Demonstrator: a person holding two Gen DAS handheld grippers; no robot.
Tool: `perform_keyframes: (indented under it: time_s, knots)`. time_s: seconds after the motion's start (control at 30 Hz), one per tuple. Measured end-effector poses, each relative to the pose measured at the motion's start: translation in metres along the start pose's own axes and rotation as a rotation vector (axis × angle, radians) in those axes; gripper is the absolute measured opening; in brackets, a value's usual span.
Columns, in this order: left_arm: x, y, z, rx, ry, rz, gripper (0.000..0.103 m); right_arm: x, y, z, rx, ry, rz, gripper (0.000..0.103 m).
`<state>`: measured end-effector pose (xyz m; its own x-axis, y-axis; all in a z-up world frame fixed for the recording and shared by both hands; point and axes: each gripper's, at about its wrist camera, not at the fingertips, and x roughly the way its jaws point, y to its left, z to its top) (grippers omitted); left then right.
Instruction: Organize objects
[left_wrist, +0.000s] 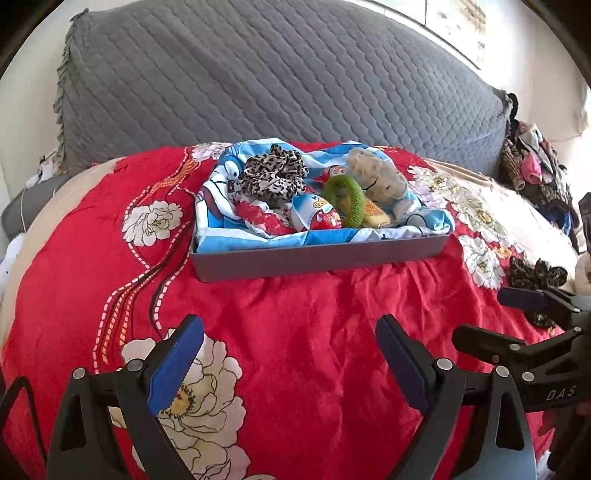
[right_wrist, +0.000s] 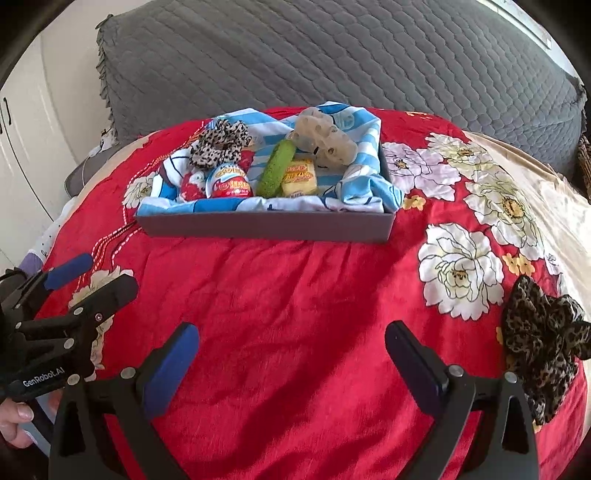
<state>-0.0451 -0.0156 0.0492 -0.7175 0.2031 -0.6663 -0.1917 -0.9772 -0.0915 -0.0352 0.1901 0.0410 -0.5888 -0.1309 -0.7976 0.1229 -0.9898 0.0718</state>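
Note:
A grey box (left_wrist: 317, 254) (right_wrist: 266, 227) lined with blue-and-white cloth sits on the red floral bedspread. In it lie a light leopard scrunchie (left_wrist: 273, 175) (right_wrist: 219, 142), a green scrunchie (left_wrist: 345, 197) (right_wrist: 275, 170), a toy egg (left_wrist: 316, 218) (right_wrist: 229, 182), a yellow packet (right_wrist: 300, 179) and a beige sponge-like piece (left_wrist: 376, 173) (right_wrist: 325, 142). A dark leopard scrunchie (right_wrist: 543, 336) (left_wrist: 535, 277) lies on the bed at the right. My left gripper (left_wrist: 290, 354) is open and empty, short of the box. My right gripper (right_wrist: 291, 356) is open and empty, left of the dark scrunchie.
A large grey quilted pillow (left_wrist: 277, 74) (right_wrist: 332, 55) stands behind the box. A pile of clothes (left_wrist: 535, 162) lies at the far right. The bed's left edge drops off near a white cabinet (right_wrist: 29, 129).

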Motion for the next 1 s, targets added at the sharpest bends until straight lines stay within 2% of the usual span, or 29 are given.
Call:
perform_keyframes:
  time_s: [0.3, 0.6, 1.0]
  knots:
    - [-0.007, -0.002, -0.010, 0.011, 0.009, -0.009, 0.095, -0.005, -0.001, -0.004, 0.003, -0.006, -0.013, 0.102]
    - [-0.011, -0.005, -0.016, 0.038, 0.001, 0.018, 0.095, -0.004, -0.001, -0.010, 0.009, -0.002, -0.013, 0.102]
    - [-0.012, 0.001, -0.019, -0.019, -0.007, 0.031, 0.095, -0.004, -0.002, -0.014, 0.014, -0.001, -0.019, 0.102]
